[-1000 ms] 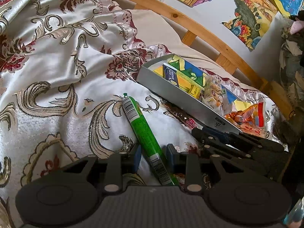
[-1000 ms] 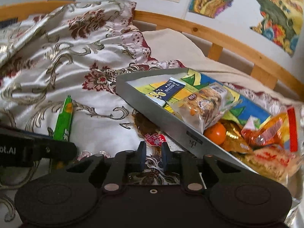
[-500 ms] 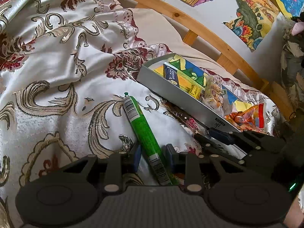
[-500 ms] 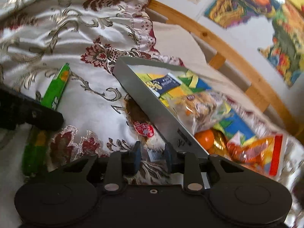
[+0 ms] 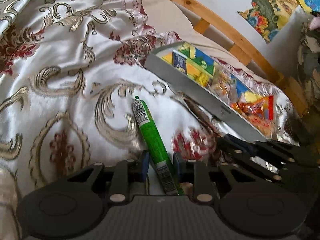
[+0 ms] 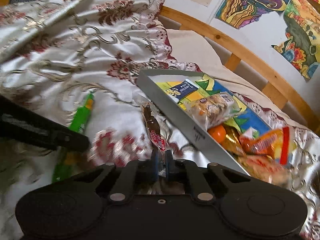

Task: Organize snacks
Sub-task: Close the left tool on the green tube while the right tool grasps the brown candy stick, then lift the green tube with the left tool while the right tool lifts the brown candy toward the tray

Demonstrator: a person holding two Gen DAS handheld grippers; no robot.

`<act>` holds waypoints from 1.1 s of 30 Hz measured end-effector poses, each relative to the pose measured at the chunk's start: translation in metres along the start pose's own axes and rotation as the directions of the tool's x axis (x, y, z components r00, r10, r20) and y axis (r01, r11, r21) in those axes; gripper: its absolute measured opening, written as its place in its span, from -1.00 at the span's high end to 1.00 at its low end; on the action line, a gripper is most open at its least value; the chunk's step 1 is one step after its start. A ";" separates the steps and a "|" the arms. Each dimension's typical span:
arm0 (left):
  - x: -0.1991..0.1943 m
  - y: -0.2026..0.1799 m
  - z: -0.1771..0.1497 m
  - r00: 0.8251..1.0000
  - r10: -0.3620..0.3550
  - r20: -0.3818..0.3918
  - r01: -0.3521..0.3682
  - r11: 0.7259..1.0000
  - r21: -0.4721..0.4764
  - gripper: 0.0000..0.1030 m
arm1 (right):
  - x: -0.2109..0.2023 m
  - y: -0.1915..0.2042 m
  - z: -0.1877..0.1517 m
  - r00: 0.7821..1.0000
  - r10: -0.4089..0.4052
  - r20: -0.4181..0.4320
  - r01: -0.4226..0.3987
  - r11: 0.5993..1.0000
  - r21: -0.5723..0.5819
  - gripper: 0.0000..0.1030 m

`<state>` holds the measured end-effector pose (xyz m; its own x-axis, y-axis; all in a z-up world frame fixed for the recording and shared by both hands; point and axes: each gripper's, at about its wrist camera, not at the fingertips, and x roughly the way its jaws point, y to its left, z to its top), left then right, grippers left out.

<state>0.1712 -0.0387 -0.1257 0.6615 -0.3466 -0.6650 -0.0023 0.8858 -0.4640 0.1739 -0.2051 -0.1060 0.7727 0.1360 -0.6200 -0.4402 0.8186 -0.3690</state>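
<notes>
A long green snack tube (image 5: pixel 152 134) lies on the patterned bedspread. My left gripper (image 5: pixel 161 165) is shut on its near end; it also shows in the right wrist view (image 6: pixel 80 118). My right gripper (image 6: pixel 160 163) is shut on a brown snack wrapper with a red label (image 6: pixel 154 128), which lies beside the grey tray's wall. The grey tray (image 6: pixel 176 112) holds several snacks: a blue and yellow box (image 6: pixel 182 91), a clear bag of biscuits (image 6: pixel 212 108), an orange ball (image 6: pixel 217 133) and an orange packet (image 6: pixel 264 142). The tray (image 5: pixel 192 92) shows in the left wrist view too.
The satin bedspread (image 5: pixel 66 64) is rumpled into folds at the left and back. A curved wooden bed rail (image 6: pixel 240 48) runs behind the tray, with coloured drawings (image 6: pixel 254 0) on the wall. My right gripper's body (image 5: pixel 260 154) sits low right in the left wrist view.
My right gripper has closed on the brown wrapper. My left gripper has closed on the green tube, and its view has shifted slightly. The tray has not moved.
</notes>
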 end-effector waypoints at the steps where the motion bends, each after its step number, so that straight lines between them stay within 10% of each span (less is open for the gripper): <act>1: -0.003 -0.001 -0.003 1.000 0.001 -0.006 -0.001 1.000 0.006 0.46 | -0.010 -0.001 -0.002 1.000 0.004 -0.006 -0.003 1.000 0.012 0.91; 12: -0.024 0.001 -0.020 0.998 -0.020 -0.056 0.020 1.000 -0.002 0.46 | -0.069 -0.008 -0.021 0.990 0.117 -0.074 -0.091 0.953 0.288 0.89; 16: -0.021 -0.001 -0.020 0.998 -0.013 -0.055 0.012 1.000 -0.007 0.46 | -0.054 -0.006 -0.029 0.995 0.067 -0.077 -0.040 0.950 0.310 0.46; 25: -0.014 -0.002 -0.017 0.999 -0.002 -0.047 0.002 1.000 0.009 0.46 | -0.032 0.026 -0.033 0.996 -0.088 -0.002 0.088 0.996 0.009 -0.01; 33: -0.013 -0.007 -0.014 0.998 0.018 -0.058 -0.015 0.999 0.052 0.46 | -0.023 0.045 -0.033 0.990 -0.138 0.011 0.138 0.975 -0.177 0.77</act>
<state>0.1522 -0.0452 -0.1222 0.6166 -0.3477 -0.7064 0.0262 0.9057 -0.4230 0.1214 -0.1904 -0.1315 0.8309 0.0277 -0.5557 -0.4033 0.7180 -0.5673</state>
